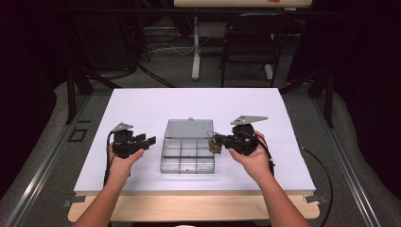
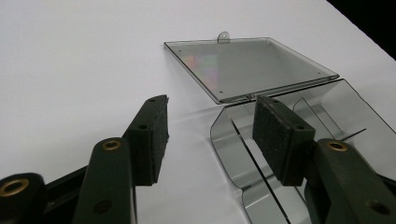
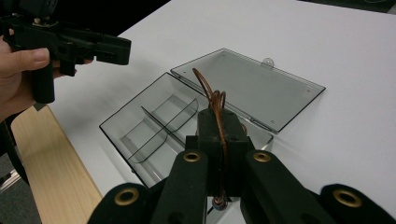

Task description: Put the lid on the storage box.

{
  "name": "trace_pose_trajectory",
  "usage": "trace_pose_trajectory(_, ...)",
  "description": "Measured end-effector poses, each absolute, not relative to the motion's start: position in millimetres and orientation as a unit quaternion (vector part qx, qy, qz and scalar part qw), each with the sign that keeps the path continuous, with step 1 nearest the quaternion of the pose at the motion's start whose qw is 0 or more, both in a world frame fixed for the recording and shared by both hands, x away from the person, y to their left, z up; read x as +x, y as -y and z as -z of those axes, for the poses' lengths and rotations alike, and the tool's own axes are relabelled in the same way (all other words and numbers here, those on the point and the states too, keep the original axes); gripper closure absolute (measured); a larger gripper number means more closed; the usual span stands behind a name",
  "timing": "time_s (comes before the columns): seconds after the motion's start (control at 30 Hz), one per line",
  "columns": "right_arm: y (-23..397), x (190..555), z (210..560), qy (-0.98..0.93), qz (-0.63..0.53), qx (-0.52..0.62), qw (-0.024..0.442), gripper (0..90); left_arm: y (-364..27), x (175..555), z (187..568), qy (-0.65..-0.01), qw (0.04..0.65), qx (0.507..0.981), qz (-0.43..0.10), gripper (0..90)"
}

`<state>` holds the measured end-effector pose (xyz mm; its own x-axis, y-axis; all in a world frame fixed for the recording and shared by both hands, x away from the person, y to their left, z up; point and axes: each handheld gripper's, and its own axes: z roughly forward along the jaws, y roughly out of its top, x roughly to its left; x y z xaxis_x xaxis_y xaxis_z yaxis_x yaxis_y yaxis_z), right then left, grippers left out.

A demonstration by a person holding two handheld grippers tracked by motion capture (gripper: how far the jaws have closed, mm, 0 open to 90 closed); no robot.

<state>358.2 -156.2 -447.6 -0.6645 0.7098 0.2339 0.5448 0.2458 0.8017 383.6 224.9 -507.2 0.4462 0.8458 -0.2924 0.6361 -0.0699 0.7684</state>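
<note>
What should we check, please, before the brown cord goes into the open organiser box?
1. Lid folded fully back, flat on the table: ok.
2. Right hand-held gripper shut on the brown cord: ok.
3. Cord over the clear box: ok in the right gripper view; in the high view it sits at the right edge.
4. Compartments free of other items: ok, those visible look empty.
5. Left hand-held gripper open, clear of the box: ok, though one jaw hangs over its left wall.
6. Cord coiled small enough for one compartment: cannot tell.
</note>
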Motion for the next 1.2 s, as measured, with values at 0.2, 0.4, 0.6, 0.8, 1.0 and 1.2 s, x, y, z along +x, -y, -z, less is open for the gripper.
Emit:
trace_pose_trajectory(0.2, 146, 354, 448, -0.794, -0.463, 0.383, 0.088, 89.9, -224, 384, 507, -0.513, 0.449, 0.722, -0.117, 45.8)
trace_pose_trajectory(0.4, 137, 351, 452, -0.803, -0.460, 0.371, 0.082, 89.8, -225, 383, 508, -0.514, 0.450, 0.722, -0.116, 45.8)
trace_pose_trajectory(0.6, 128, 351, 464, -0.811, -0.450, 0.367, 0.070, 89.9, -224, 383, 508, -0.513, 0.447, 0.723, -0.117, 45.8)
trace_pose_trajectory(0.8, 125, 352, 473, -0.812, -0.448, 0.369, 0.063, 89.9, -225, 383, 508, -0.514, 0.447, 0.723, -0.115, 45.9)
trace_pose_trajectory(1.0, 127, 353, 476, -0.810, -0.448, 0.373, 0.060, 89.8, -225, 383, 509, -0.514, 0.446, 0.723, -0.117, 46.1)
trace_pose_trajectory(1.2, 128, 353, 482, -0.813, -0.443, 0.375, 0.055, 89.8, -225, 382, 510, -0.513, 0.446, 0.725, -0.115, 46.4)
